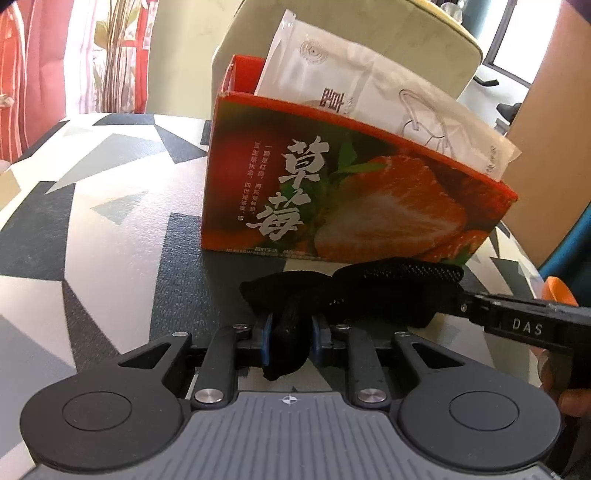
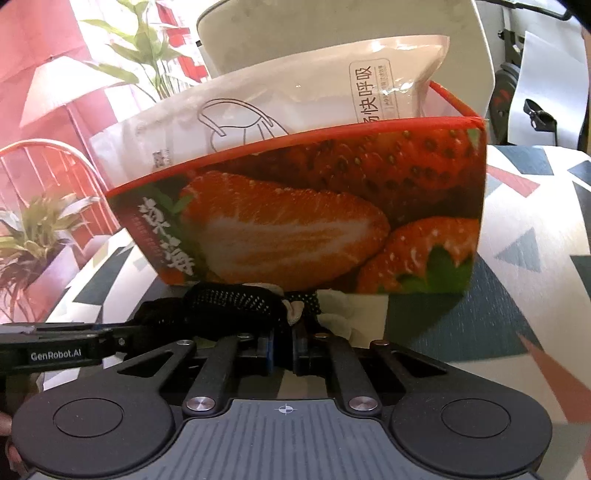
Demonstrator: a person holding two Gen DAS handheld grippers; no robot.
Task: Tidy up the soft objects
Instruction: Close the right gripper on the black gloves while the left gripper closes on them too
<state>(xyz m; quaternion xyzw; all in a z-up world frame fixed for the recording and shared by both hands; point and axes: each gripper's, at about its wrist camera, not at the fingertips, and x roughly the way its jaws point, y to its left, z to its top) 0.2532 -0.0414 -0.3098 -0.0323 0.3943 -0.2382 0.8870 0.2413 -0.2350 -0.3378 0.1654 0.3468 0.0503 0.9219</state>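
Observation:
A black mesh fabric piece (image 1: pixel 369 291) lies stretched along the near side of a red strawberry-print box (image 1: pixel 347 199). My left gripper (image 1: pixel 291 332) is shut on its left end. My right gripper (image 2: pixel 283 345) is shut on its other end, where black mesh (image 2: pixel 236 301) and a bit of pale cloth (image 2: pixel 295 312) bunch at the fingertips. The right gripper also shows in the left wrist view (image 1: pixel 458 306), and the left gripper in the right wrist view (image 2: pixel 122 338). The box (image 2: pixel 314 218) holds a white plastic pouch (image 1: pixel 332 77), which stands up out of it (image 2: pixel 295 99).
The table wears a cloth with grey, black and white triangles (image 1: pixel 92 206). A pale cushioned chair back (image 1: pixel 369 33) stands behind the box. Plants (image 2: pixel 33 229) and a red wall are at the left. A white cloth patch (image 2: pixel 354 310) lies under the box's front edge.

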